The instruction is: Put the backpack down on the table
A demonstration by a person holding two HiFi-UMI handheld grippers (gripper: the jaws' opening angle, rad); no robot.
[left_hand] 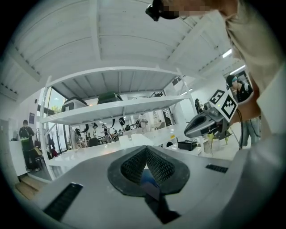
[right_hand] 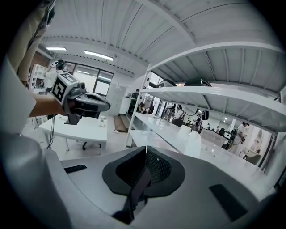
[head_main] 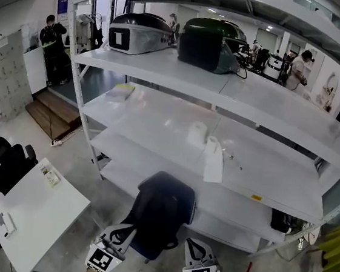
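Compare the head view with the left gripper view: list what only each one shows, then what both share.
Head view only: the whole dark backpack, the white table at lower left, and a black office chair. Left gripper view only: the left claw seen close up, shut on a blue strap, with the person's pale shirt beside it. Both: the white shelf rack, the two domed cases on its top shelf, and the right claw.

Low in the head view, the grey left gripper (head_main: 121,235) and right gripper (head_main: 193,246) each bear 1 black-and-white marker cube (head_main: 104,260)
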